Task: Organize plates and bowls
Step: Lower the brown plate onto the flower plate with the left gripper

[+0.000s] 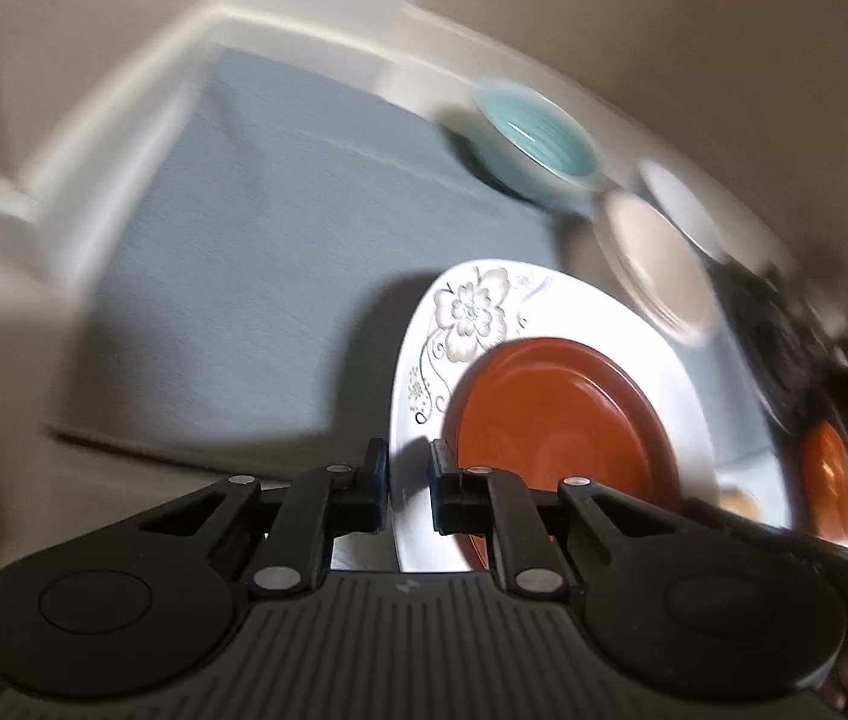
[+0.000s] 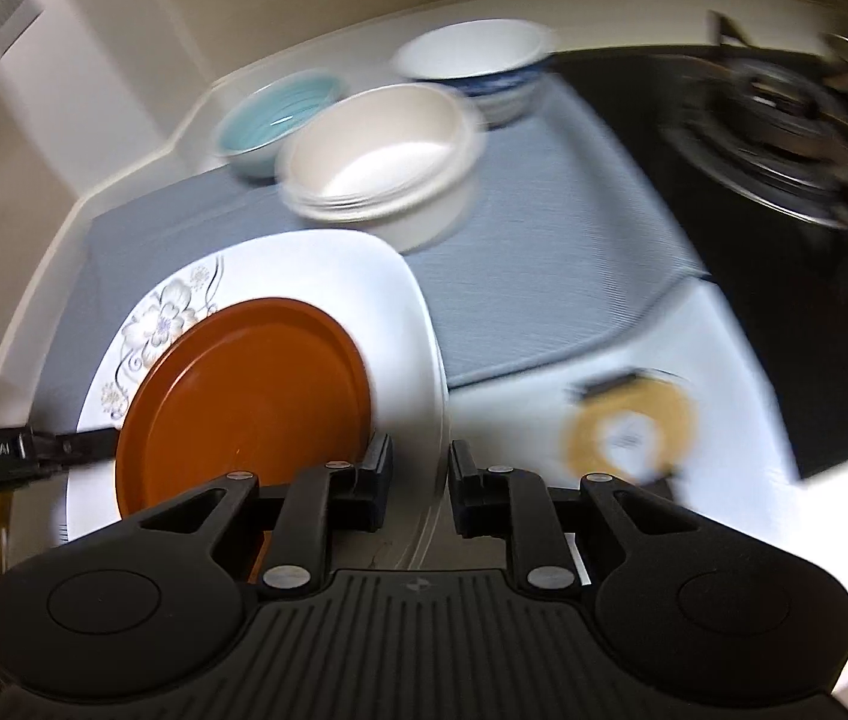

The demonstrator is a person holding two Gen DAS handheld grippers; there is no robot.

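A white floral plate (image 1: 472,324) (image 2: 316,270) carries a smaller orange plate (image 1: 562,420) (image 2: 244,396) and is held above the grey mat. My left gripper (image 1: 409,480) is shut on the plate's left rim. My right gripper (image 2: 421,474) is shut on its right rim. The left gripper's finger (image 2: 73,447) shows at the left in the right wrist view. A teal bowl (image 1: 535,141) (image 2: 277,120), a stack of white bowls (image 1: 655,258) (image 2: 382,162) and a blue-patterned bowl (image 2: 478,69) stand on the mat behind.
A grey mat (image 1: 256,276) (image 2: 556,276) covers the white counter. A black gas stove (image 2: 772,114) lies to the right. A roll of tape (image 2: 628,432) lies on the counter by the right gripper. Walls bound the back and left.
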